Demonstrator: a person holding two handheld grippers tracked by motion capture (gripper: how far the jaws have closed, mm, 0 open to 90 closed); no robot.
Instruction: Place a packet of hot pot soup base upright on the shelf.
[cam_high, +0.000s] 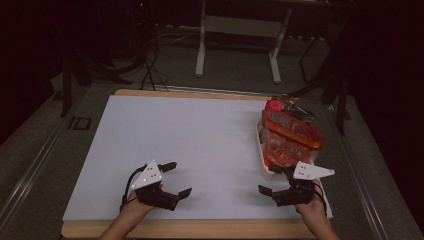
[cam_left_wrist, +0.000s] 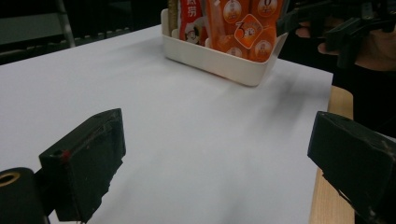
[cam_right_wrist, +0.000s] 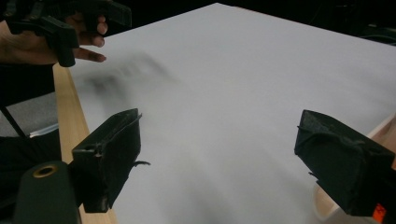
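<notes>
Left tongs (cam_high: 177, 178) and right tongs (cam_high: 274, 181), both wide open and empty, over the white tabletop (cam_high: 200, 140). Cream bin (cam_high: 261, 150) of orange snack packets (cam_high: 292, 131) just beyond the right tongs. Packets probably light, crinkly, slippery; pinch a top edge.

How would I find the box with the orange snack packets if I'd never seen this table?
Start at the big white sheet covering the table and go to its right edge. The cream tub sits there, just past the right gripper, whose fingers are spread open. It alone is stuffed with bright orange and red packets.
</notes>
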